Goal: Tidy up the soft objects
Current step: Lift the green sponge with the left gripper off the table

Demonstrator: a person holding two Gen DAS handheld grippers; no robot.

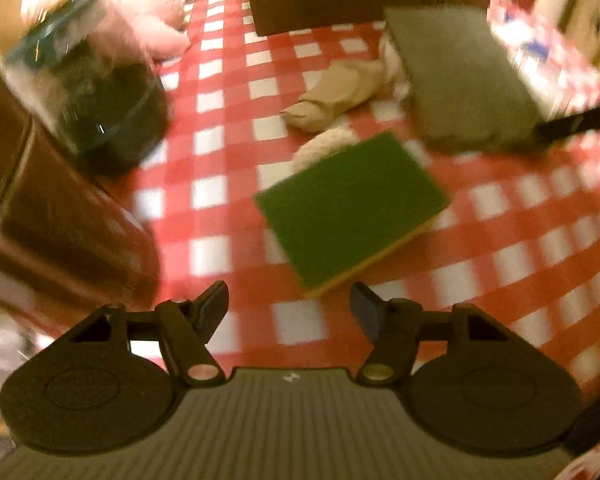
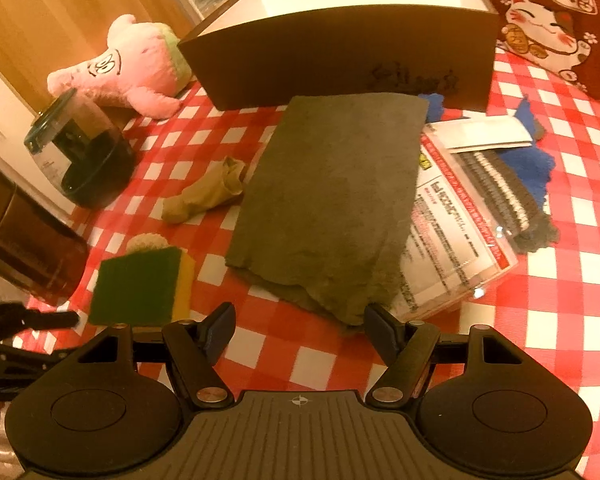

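A green-topped yellow sponge (image 1: 352,204) lies flat on the red checked tablecloth just ahead of my left gripper (image 1: 290,312), which is open and holds nothing. A cream fluffy ball (image 1: 324,144) peeks out behind the sponge. Beyond it lie a beige sock (image 1: 336,96) and a folded grey towel (image 1: 460,80). My right gripper (image 2: 300,328) is open and empty, just short of the grey towel's (image 2: 332,200) near edge. In the right wrist view the sponge (image 2: 140,286), the sock (image 2: 204,196) and a pink plush toy (image 2: 132,64) lie to the left.
A dark open box (image 2: 340,56) with a white inside stands behind the towel. A lidded glass jar (image 2: 80,152) and a brown container (image 2: 24,236) stand at the left. A plastic-wrapped striped knit (image 2: 452,216) over a blue cloth (image 2: 532,156) lies to the right, with a red cat-print item (image 2: 552,20) behind.
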